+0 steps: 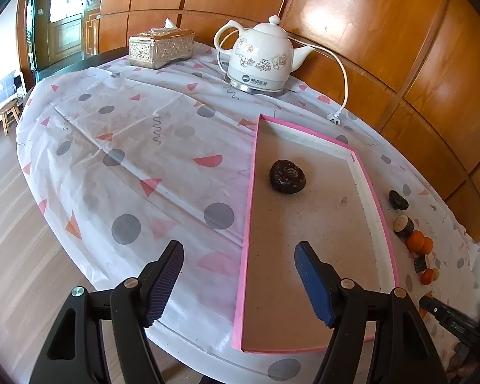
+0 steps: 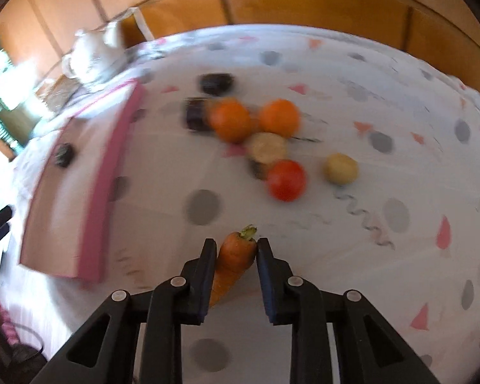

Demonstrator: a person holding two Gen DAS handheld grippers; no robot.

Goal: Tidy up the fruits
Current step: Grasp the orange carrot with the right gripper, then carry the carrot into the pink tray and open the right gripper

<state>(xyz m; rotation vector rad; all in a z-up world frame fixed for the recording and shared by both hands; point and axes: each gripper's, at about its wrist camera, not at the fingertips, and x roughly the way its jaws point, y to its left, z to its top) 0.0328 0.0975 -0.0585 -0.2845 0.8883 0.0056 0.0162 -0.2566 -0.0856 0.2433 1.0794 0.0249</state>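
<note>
My right gripper point(image 2: 236, 244) is shut on an orange carrot point(image 2: 235, 257), its green stub pointing away from me, low over the patterned tablecloth. Beyond it lie two oranges point(image 2: 230, 120) point(image 2: 279, 117), a red tomato point(image 2: 286, 180), a pale yellow fruit point(image 2: 340, 168), a cut pale piece point(image 2: 267, 147) and dark pieces point(image 2: 216, 83). The pink-rimmed tray point(image 2: 89, 192) lies to the left, blurred. In the left wrist view my left gripper point(image 1: 240, 249) hangs open over the near end of the tray point(image 1: 304, 272), nothing between its pads. One dark wrinkled fruit point(image 1: 287, 176) sits in the tray.
A white electric kettle point(image 1: 262, 57) and a silver tissue box point(image 1: 161, 48) stand at the table's far side; the kettle's cord and plug point(image 1: 334, 118) lie by the tray's far corner. Wooden wall panels stand close behind. The round table's edge point(image 1: 64, 224) drops to the floor on the left.
</note>
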